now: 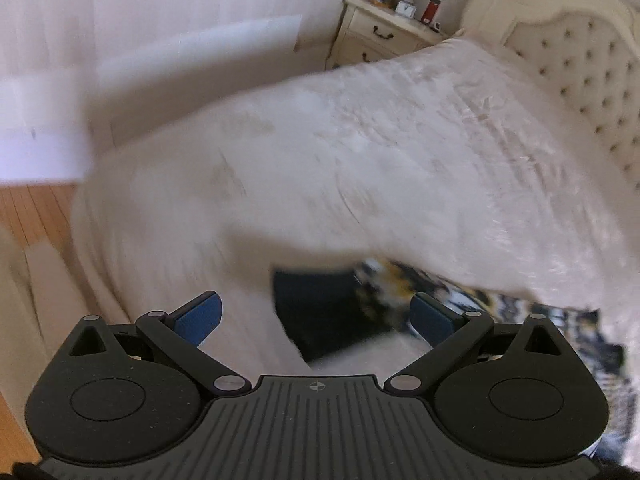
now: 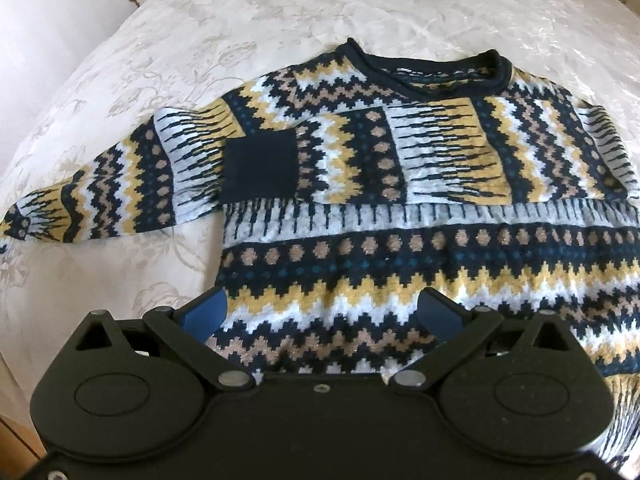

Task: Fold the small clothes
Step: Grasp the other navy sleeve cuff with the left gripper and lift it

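A patterned knit sweater (image 2: 360, 184) in navy, yellow, white and tan lies flat on the cream bedspread (image 2: 168, 52), collar far, left sleeve stretched out to the left. My right gripper (image 2: 322, 310) is open and empty, just above the sweater's lower body. In the left wrist view, blurred by motion, my left gripper (image 1: 316, 312) is open and empty over the bed, with a dark cuff and patterned part of the sweater (image 1: 384, 292) between and beyond its fingers.
A cream nightstand (image 1: 380, 36) with a clock, a red item and a lamp stands beside the tufted headboard (image 1: 580, 64). Wooden floor (image 1: 36, 216) shows left of the bed. The wall lies beyond.
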A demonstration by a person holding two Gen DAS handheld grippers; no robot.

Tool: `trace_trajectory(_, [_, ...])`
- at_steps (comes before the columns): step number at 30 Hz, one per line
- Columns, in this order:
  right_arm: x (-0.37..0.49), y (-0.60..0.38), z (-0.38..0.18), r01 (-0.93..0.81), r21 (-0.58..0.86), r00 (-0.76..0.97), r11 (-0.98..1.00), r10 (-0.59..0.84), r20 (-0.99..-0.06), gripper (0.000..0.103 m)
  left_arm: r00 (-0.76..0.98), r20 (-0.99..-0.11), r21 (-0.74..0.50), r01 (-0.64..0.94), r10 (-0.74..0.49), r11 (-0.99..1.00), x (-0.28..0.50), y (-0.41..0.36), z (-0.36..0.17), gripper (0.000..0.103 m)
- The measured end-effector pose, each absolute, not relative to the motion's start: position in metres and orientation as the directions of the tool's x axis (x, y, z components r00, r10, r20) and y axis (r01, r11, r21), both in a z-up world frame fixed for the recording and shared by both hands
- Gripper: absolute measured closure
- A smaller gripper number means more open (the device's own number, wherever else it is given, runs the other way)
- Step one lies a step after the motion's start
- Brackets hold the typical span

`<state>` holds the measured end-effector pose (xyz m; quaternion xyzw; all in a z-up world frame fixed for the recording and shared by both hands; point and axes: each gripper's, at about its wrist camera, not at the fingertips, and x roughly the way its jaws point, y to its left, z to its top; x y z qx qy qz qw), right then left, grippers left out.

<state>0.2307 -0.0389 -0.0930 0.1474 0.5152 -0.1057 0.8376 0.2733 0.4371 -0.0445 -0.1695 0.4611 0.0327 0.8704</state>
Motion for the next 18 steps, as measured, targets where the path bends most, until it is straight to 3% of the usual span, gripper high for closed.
trace_trajectory(6, [0.231, -0.037, -0.093, 0.32, 0.145, 0.447, 0.936, -0.014, -0.894, 0.001, 0.56, -0.803, -0.393, -0.238, -0.205, 0.888, 0.267, 0.417, -0.06, 0.001])
trace_trajectory(15, [0.225, -0.04, -0.089, 0.324, 0.142, 0.448, 0.935, -0.02, -0.894, 0.001, 0.603, -0.777, -0.48, -0.387, -0.178, 0.787, 0.279, 0.43, -0.085, 0.002])
trace_trajectory(16, [0.224, -0.041, -0.089, 0.328, 0.141, 0.447, 0.934, -0.022, -0.894, 0.001, 0.615, -0.771, -0.491, -0.405, -0.168, 0.771, 0.279, 0.434, -0.087, 0.006])
trace_trajectory(17, [0.222, -0.043, -0.09, 0.333, 0.14, 0.446, 0.932, -0.025, -0.895, 0.001, 0.617, -0.771, -0.495, -0.429, -0.155, 0.755, 0.279, 0.437, -0.089, 0.024])
trace_trajectory(18, [0.221, -0.044, -0.09, 0.338, 0.139, 0.444, 0.931, -0.028, -0.895, 0.001, 0.608, -0.78, -0.495, -0.456, -0.148, 0.74, 0.28, 0.441, -0.091, 0.034])
